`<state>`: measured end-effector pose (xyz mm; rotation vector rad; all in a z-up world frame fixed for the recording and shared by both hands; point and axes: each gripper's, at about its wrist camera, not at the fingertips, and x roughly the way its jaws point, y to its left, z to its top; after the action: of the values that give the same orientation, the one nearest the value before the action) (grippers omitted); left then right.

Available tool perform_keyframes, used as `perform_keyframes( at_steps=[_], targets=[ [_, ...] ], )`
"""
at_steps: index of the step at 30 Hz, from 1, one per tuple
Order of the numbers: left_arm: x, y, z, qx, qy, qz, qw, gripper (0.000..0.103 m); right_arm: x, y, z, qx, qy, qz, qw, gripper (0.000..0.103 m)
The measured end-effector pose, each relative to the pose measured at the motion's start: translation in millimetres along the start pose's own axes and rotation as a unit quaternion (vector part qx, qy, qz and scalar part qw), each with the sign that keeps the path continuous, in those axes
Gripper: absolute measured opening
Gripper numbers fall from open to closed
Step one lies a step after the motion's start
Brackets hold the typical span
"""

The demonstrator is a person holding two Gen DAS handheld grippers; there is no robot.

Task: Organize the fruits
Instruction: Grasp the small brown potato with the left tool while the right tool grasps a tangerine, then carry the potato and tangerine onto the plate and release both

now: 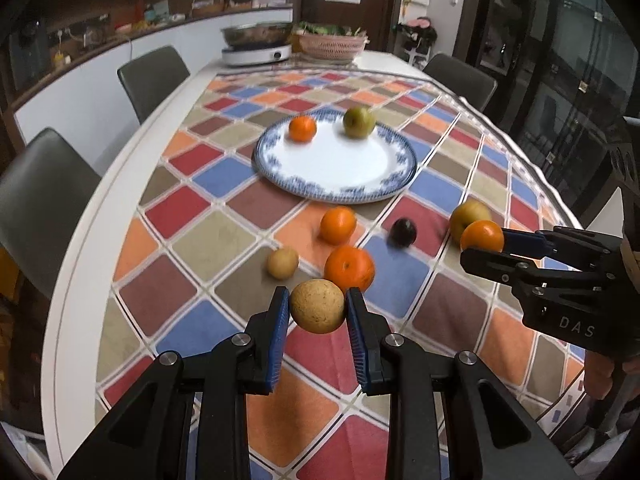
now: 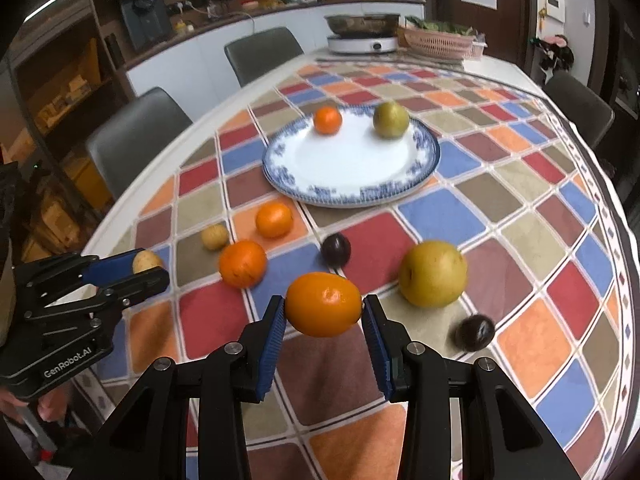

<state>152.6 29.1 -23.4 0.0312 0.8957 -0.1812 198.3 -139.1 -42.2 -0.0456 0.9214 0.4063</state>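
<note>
I read "GenRobot.AI" on my left gripper, clamped on a round tan fruit; my right gripper clamps a glossy orange.

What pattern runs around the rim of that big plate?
A blue floral band on white, around the plate; clearest in the right wrist view.

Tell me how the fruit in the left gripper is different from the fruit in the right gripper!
The left gripper pinches a round, dull tan-brown fruit with a speckled skin. The right gripper pinches a bright, glossy orange with a smoother skin. In each wrist view the orange looks wider and a bit squashed, the tan fruit rounder. Both are squeezed between blue pads, lifted off the checkered tablecloth.
</note>
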Motion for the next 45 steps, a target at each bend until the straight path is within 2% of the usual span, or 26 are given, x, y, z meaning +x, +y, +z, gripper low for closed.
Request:
perform_keyframes(
  at_steps=[11, 20, 30, 38, 45],
  targets=[
    [-19, -12, 35, 0.023, -0.046, -0.008, 0.9986, 0.029, -30, -1, 30, -0.006, -0.049, 0.022, 0.999, 0.04],
    [-21, -20, 75, 0.053, -0.081, -0.008, 0.9953, 0.029, -40, -8, 62, -0.018, -0.08, 0.022, 0.996, 0.04],
    [-5, -20, 114, 0.068, -0.091, -0.014, 0.9934, 0.029, -38, -14, 100, -0.034, -0.099, 0.016, 0.994, 0.04],
    [22, -17, 142, 0.072, -0.087, -0.039, 0.9929, 0.029, -12, -28, 124, -0.024, -0.08, 0.018, 0.996, 0.04],
    [60, -14, 163, 0.074, -0.062, -0.055, 0.9938, 0.029, 20, -42, 141, -0.021, -0.054, 0.007, 0.998, 0.04]
  ],
)
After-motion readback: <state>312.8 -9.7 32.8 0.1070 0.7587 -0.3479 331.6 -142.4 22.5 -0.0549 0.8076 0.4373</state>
